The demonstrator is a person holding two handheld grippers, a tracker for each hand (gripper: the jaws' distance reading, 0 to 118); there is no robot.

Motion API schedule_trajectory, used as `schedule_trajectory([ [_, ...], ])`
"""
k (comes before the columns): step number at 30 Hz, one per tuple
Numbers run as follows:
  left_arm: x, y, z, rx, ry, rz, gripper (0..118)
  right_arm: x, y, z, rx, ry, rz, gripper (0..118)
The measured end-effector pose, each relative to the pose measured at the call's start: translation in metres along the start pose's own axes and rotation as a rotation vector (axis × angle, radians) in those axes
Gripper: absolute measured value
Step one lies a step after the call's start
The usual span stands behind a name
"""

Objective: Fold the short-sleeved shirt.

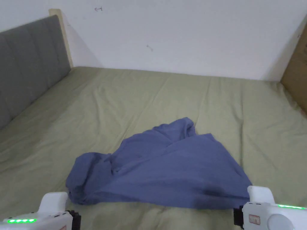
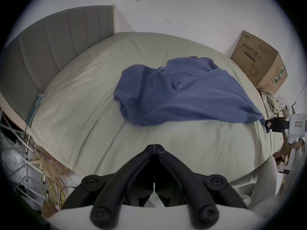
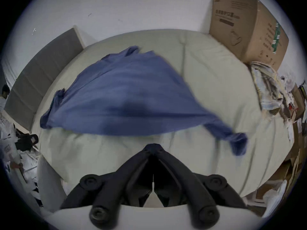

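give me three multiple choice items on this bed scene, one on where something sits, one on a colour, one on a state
1. Where is the cardboard box?
A. at the bed's far right corner, against the wall
B. on top of the shirt
C. against the headboard

2. What colour is the shirt?
A. red
B. blue
C. white

3. How does the shirt lie on the bed?
A. folded into a neat square
B. hung on a hanger
C. crumpled and unfolded

Answers:
1. A, the left gripper view shows the box by the wall at the bed's far right.
2. B, the cloth is blue in all three views.
3. C, it is bunched at one end with loose wrinkles; the left tool and right tool both have their jaws closed, short of the cloth.
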State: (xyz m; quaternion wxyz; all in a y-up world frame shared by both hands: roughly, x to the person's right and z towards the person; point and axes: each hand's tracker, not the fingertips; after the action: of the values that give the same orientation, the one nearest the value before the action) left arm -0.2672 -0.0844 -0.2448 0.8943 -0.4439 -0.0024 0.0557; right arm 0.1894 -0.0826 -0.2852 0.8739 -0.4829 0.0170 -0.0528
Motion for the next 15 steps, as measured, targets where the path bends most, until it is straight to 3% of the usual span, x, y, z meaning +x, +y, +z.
schedule_trajectory([
  [5,-0.027,0.005,-0.001,0.035,0.057,0.019,3,-0.024,0.004,-0.009,-0.017,0.033,0.021,1],
  [6,-0.031,0.011,-0.004,0.042,0.065,0.024,16,-0.029,0.005,-0.01,-0.018,0.036,0.035,1],
  [7,-0.036,0.015,-0.007,0.045,0.077,0.039,37,-0.032,0.007,-0.01,-0.017,0.04,0.04,1],
  [8,-0.039,0.018,-0.012,0.042,0.072,0.047,69,-0.035,0.01,-0.011,-0.016,0.044,0.04,1],
  [9,-0.043,0.023,-0.019,0.038,0.068,0.064,89,-0.038,0.012,-0.012,-0.016,0.052,0.037,1],
  [10,-0.042,0.03,-0.025,0.035,0.059,0.076,102,-0.041,0.014,-0.013,-0.017,0.059,0.036,1],
  [11,-0.043,0.033,-0.031,0.038,0.045,0.082,106,-0.044,0.016,-0.014,-0.018,0.061,0.037,1],
  [15,-0.037,0.054,-0.064,0.023,0.011,0.072,106,-0.051,0.019,-0.022,-0.039,0.057,0.048,1],
])
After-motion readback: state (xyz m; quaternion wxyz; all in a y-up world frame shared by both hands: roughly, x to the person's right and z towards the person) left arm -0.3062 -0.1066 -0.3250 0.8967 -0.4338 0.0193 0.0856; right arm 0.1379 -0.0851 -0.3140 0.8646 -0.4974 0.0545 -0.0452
